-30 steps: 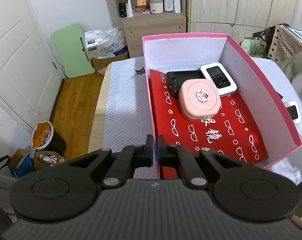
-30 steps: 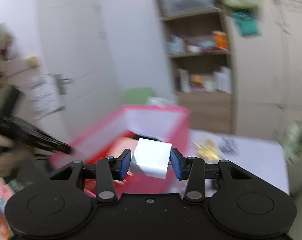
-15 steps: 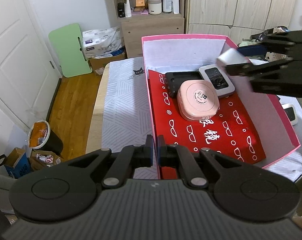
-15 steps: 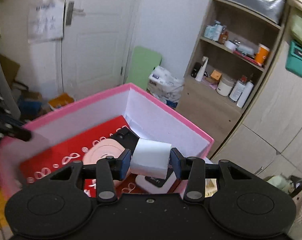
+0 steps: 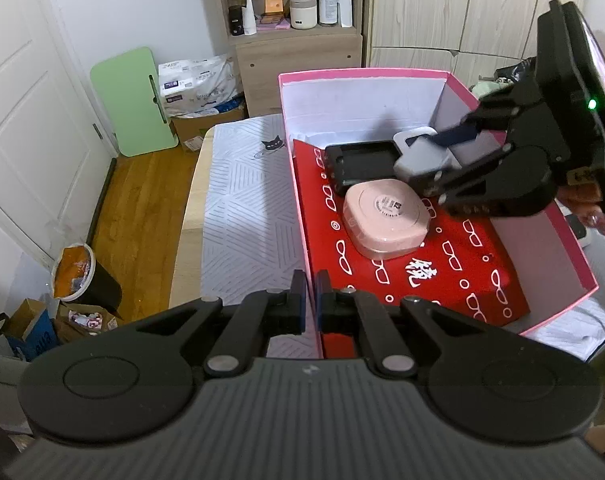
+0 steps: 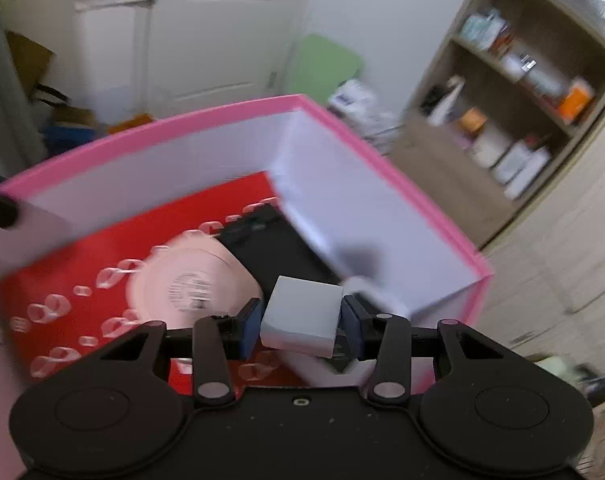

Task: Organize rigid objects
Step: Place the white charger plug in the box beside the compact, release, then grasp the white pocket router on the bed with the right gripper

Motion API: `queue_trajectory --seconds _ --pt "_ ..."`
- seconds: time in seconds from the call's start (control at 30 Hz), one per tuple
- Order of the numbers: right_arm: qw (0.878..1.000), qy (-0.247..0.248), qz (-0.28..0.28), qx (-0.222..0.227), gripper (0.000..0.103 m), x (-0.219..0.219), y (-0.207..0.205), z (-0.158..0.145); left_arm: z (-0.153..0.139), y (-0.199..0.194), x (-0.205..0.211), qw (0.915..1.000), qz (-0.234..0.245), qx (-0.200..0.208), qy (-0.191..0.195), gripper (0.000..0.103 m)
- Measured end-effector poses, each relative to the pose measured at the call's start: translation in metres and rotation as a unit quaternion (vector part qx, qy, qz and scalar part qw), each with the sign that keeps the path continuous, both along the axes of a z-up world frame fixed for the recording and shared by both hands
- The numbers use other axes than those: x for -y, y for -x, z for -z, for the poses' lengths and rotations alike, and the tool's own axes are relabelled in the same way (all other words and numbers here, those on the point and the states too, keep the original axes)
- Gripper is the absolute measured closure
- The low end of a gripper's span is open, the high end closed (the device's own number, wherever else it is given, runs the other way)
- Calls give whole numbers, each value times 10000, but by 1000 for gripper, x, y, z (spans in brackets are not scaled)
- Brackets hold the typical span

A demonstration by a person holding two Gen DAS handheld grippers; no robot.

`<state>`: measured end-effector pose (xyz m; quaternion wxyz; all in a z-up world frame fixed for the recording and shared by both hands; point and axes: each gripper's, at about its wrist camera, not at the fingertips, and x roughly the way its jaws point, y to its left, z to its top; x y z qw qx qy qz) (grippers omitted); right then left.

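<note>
Pink cardboard forms the box [image 5: 382, 74], our landmark for every placement below; it sits on a table under a pale patterned cloth [image 5: 246, 208], and we read it as the collecting bin for the rigid items. Covering the box floor is a red sheet printed with white spectacles [image 5: 454, 264], apparently a liner or a flat packet, we cannot tell which. On that sheet, mid-box, lies a pink rounded case [image 5: 386, 218], and toward the box's far wall a black tray-like object [image 5: 362, 162]; both look deliberately packed close together, leaving the near half free. Our right gripper [image 6: 300, 320] reaches in over the box's right wall, jaws clamped on a small pale grey block [image 6: 302, 314], held above the far right corner, which we judge to be its intended slot. Our left gripper [image 5: 310, 304] rests at the box's near left corner, fingers together; it looks pinched on the rim to steady the box, though its body hides the contact. A white device [image 5: 416, 134] behind the block is mostly covered. The right wrist view is motion-blurred, so labels on the case are unreadable.
</note>
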<state>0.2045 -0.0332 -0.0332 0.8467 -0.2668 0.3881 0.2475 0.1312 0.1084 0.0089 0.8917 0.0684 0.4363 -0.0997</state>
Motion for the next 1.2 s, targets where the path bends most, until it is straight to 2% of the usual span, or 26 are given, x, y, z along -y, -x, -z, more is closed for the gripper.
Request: queue_trajectory --seconds 0.43,0.53,0.67,0.87,1.07,1.13,1.2 --pt "9978 -117 503 -421 54 5 4 -2 0 -1 -2 10000 -34 -31 88 99" --pt "9966 -415 632 -340 45 14 10 -16 0 -2 -1 10000 -32 -46 55 99" --pt "9926 -924 787 -6 44 40 26 -43 0 -3 0 10000 -32 -38 32 99" --pt "9809 -1679 981 29 43 98 62 -67 0 -2 -4 9999 -61 -56 138 99" --pt "9740 -1752 1426 137 43 151 92 -53 0 -4 1 9999 -92 -63 44 99" --pt "9723 -1742 1557 116 41 164 101 -45 -1 -5 2 9999 -81 -80 -11 99" --pt "9689 -1802 1691 95 35 176 108 -34 -1 -5 3 9999 -83 -82 -23 99"
